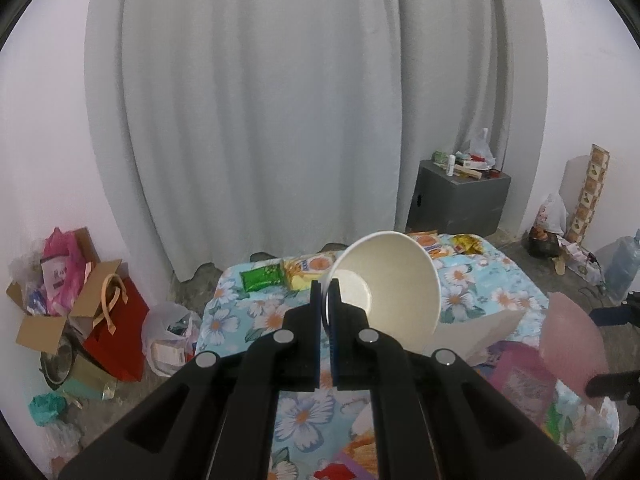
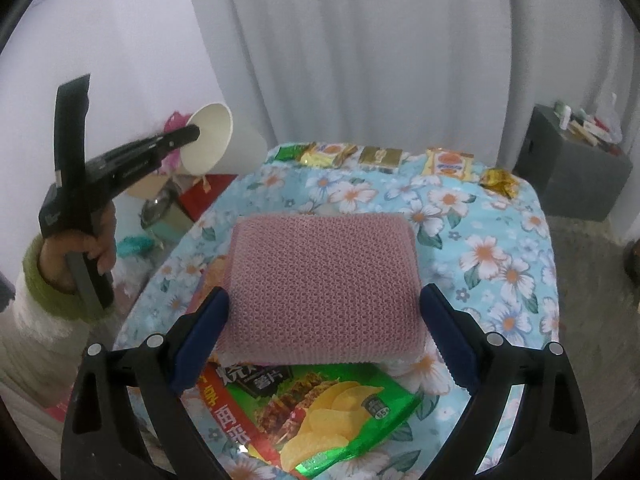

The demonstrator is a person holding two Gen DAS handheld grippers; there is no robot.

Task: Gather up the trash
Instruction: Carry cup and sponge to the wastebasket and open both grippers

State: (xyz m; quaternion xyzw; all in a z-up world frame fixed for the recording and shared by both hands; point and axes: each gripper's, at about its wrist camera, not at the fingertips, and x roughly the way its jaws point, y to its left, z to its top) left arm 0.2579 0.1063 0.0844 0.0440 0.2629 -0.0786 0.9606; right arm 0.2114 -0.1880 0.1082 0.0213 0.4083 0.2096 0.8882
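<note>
My left gripper (image 1: 327,292) is shut on the rim of a white paper cup (image 1: 396,280), held in the air above the left side of the table; the cup lies tilted with its mouth toward the camera. It also shows in the right wrist view (image 2: 216,140), past the table's left edge. My right gripper (image 2: 324,316) stands wide, its blue pads on both sides of a pink foam mesh sheet (image 2: 320,280) that stands raised over a green chip bag (image 2: 320,408). Whether the pads press the sheet I cannot tell.
The table has a floral cloth (image 2: 500,240). Several snack wrappers (image 2: 448,164) lie along its far edge. On the floor at left are a cardboard box (image 1: 44,320), a red bag (image 1: 120,320) and a white plastic bag (image 1: 170,332). A grey cabinet (image 1: 460,200) stands by the curtain.
</note>
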